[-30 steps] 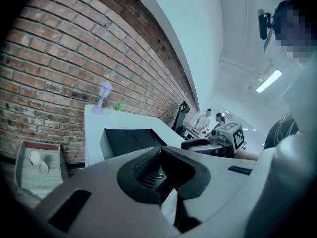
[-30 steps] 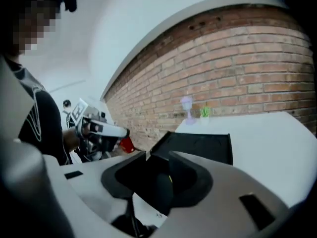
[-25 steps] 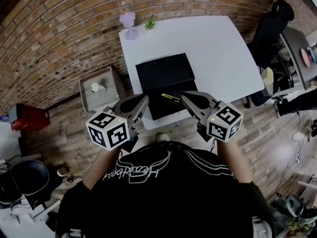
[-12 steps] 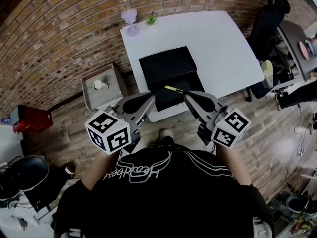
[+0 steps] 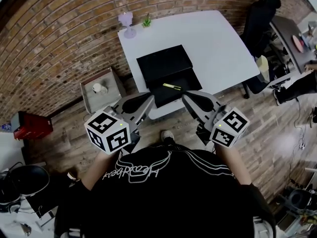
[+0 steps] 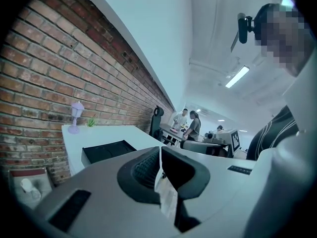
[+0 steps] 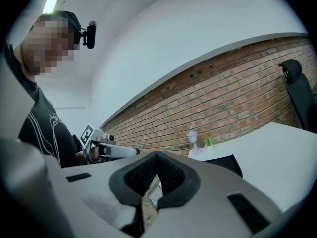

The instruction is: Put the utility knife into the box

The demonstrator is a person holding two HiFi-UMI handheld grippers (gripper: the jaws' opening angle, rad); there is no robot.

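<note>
A black box [image 5: 163, 64] sits open on the white table [image 5: 218, 48]. The yellow utility knife [image 5: 172, 87] lies on the box's near black half. My left gripper [image 5: 149, 98] hovers at the table's near edge, left of the knife, shut and empty. My right gripper [image 5: 184, 97] hangs just right of the knife, also shut with nothing in it. In the left gripper view the shut jaws [image 6: 159, 158] point toward the box [image 6: 106, 150]. In the right gripper view the shut jaws [image 7: 157, 156] point past the box [image 7: 224, 163]; the knife is hidden in both gripper views.
A purple lamp [image 5: 127, 24] and a small green plant [image 5: 146, 21] stand at the table's far corner. A grey side cabinet with a cup [image 5: 101, 89] stands left of the table and a black office chair [image 5: 257, 19] to its right. People stand far off [image 6: 188, 124].
The head view has shifted a little, so the table sits slightly higher in the picture. Both grippers stay shut near the table's front edge; the knife has not moved on the box.
</note>
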